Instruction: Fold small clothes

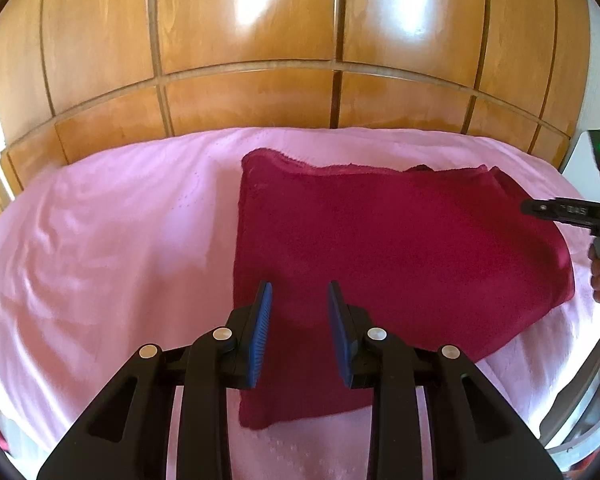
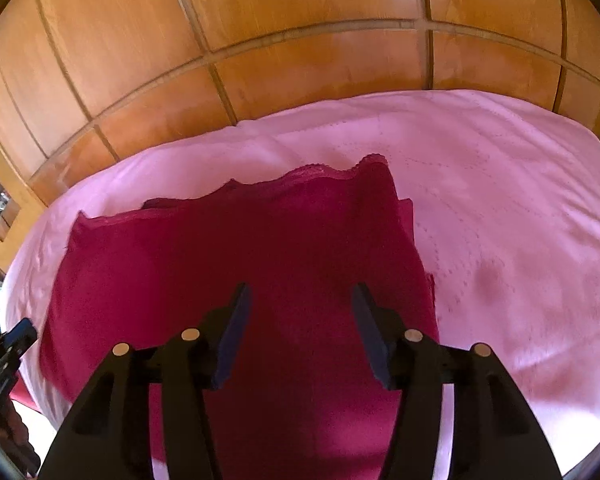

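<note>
Dark red garment (image 1: 380,248), folded flat w/ lacy far edge, lies on pink bedsheet (image 1: 100,240) in front of wooden panel wall (image 1: 240,40); left gripper (image 1: 300,292) hovers over its near-left part, jaws narrowly apart, nothing between; right gripper (image 2: 302,294) above near-right part, jaws wider, empty.

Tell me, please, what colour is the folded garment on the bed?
Dark red garment, clearest in the left wrist view.
</note>
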Available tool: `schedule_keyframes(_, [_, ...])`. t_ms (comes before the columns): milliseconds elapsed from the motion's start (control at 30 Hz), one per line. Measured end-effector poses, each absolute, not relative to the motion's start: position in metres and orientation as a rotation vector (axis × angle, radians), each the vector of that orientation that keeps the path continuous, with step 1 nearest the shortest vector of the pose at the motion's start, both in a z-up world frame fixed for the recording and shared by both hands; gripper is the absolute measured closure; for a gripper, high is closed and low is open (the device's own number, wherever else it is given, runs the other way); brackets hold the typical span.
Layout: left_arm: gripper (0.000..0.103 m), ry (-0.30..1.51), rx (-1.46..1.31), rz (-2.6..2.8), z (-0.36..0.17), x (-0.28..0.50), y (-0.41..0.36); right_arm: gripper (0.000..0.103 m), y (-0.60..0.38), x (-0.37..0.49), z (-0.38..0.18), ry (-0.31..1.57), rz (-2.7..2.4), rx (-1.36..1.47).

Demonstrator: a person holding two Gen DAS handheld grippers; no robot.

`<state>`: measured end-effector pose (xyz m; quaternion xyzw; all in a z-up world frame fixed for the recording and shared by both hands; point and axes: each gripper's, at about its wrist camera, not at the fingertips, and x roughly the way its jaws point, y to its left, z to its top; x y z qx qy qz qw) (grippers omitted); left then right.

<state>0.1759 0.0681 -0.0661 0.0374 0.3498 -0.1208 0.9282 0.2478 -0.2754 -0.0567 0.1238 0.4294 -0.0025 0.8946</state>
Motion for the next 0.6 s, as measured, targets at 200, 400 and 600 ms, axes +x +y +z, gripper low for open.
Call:
schedule_keyframes(200, [0.075,0.734,0.098,-0.260,-0.072,0.186,0.059,0.049,-0.295,0.274,-0.072,0.926,-0.058,0.265])
schedule_keyframes(400, [0.075,0.776,0.109,-0.266,-0.086,0.198,0.055,0.049,-0.313,0.289,-0.094,0.974,-0.092,0.274])
schedule_keyframes(600, [0.075,0.800,0.108,-0.267,-0.096,0.202,0.055,0.049,-0.319,0.292,-0.105,0.959,-0.088,0.292])
